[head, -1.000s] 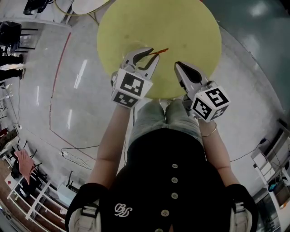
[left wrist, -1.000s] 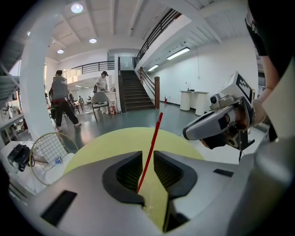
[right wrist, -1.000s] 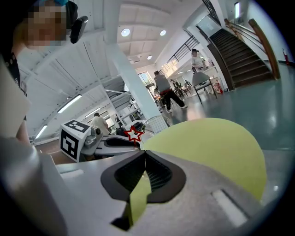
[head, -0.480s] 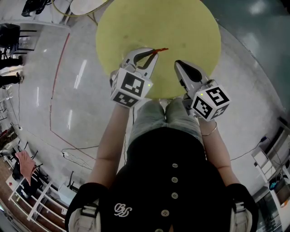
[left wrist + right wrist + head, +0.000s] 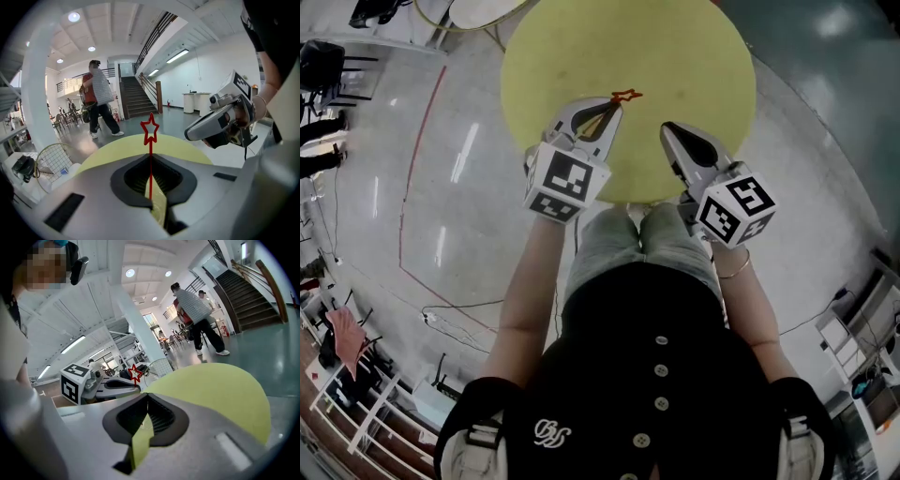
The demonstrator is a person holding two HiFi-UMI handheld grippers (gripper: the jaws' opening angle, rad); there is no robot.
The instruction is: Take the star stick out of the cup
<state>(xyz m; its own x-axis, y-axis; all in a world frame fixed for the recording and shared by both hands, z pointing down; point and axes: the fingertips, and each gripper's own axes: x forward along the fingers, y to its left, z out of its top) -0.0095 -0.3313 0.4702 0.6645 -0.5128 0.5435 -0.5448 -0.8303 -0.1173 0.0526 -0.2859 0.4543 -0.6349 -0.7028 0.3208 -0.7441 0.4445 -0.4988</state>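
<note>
The star stick point(image 5: 625, 97) is a thin red rod with an outlined star at its tip. My left gripper point(image 5: 608, 112) is shut on its shaft above the near left part of the round yellow table point(image 5: 675, 56). In the left gripper view the star stick point(image 5: 150, 131) stands straight up out of the shut left gripper point(image 5: 150, 163). My right gripper point(image 5: 668, 132) is shut and holds nothing, a little to the right over the table's near edge. From the right gripper view the star point(image 5: 135, 373) shows at the left gripper's tip. No cup is in view.
The bare yellow table top point(image 5: 220, 390) spreads ahead of both grippers. A person point(image 5: 98, 98) walks across the hall floor beyond the table, near a staircase point(image 5: 136, 96). A round net frame point(image 5: 54, 161) lies on the floor to the left.
The left gripper has turned and shifted slightly forward with the stick. The star now points away over the table instead of out to the right. The right gripper has stayed put.
</note>
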